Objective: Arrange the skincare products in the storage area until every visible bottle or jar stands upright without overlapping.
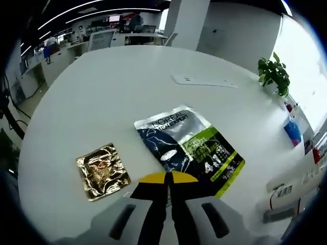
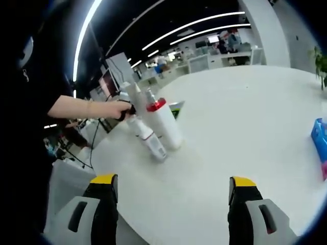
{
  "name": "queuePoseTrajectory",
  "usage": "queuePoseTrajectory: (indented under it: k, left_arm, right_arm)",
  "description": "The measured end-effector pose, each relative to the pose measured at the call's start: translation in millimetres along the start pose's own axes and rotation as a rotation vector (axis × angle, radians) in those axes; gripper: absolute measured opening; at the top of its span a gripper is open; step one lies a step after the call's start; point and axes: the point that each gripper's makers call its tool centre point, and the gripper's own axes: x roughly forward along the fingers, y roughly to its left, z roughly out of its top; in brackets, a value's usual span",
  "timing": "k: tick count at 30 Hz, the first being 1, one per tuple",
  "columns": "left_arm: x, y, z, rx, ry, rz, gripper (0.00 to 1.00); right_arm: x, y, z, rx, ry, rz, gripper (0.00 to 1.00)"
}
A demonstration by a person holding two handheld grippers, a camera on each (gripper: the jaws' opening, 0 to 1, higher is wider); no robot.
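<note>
In the left gripper view, a silver, black and green sachet pack (image 1: 189,148) lies flat on the white table (image 1: 117,97). A crumpled gold foil sachet (image 1: 102,171) lies to its left. My left gripper (image 1: 168,177) is shut, its yellow tips together just at the pack's near edge, nothing visibly between them. In the right gripper view, a white bottle with a red collar (image 2: 164,125) and a smaller white bottle (image 2: 149,139) sit close together on the table, both slanted in the picture. My right gripper (image 2: 173,179) is open, well short of them.
A person's hand (image 2: 115,108) holds a black handle just behind the bottles. A potted plant (image 1: 274,74) and a blue packet (image 1: 293,130) sit along the table's right side. A flat white item (image 1: 204,80) lies farther back. Desks and screens fill the room beyond.
</note>
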Motion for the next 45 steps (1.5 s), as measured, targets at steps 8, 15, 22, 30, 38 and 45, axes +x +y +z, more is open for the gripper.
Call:
queuePoseTrajectory:
  k: [8, 15, 22, 30, 38, 45]
  left_arm:
    - [-10, -6.5, 8.4, -0.382, -0.067, -0.152, 0.00]
    - [-27, -7.3, 8.2, -0.463, -0.085, -0.208, 0.00]
    - [-51, -10.3, 11.6, -0.485, -0.108, -0.233, 0.00]
    - [-88, -31.2, 21.6, -0.500, -0.154, -0.285, 0.00]
    - [-79, -13.2, 1.5, -0.454, -0.085, -0.220, 0.00]
    - [-69, -22.2, -9.6, -0.382, -0.058, -0.212, 0.02]
  right_arm:
    - [-1, 1, 1.0, 0.005, -0.009, -0.004, 0.93]
    - [1, 5, 1.8, 0.002, -0.009, 0.001, 0.93]
    - [2, 9, 7.8, -0.004, -0.021, 0.010, 0.93]
    - [1, 19, 12.7, -0.014, -0.034, 0.030, 0.93]
    - [-2, 25, 14.4, -0.030, -0.042, 0.040, 0.94]
    - [-11, 20, 8.7, -0.020, -0.036, 0.025, 0.94]
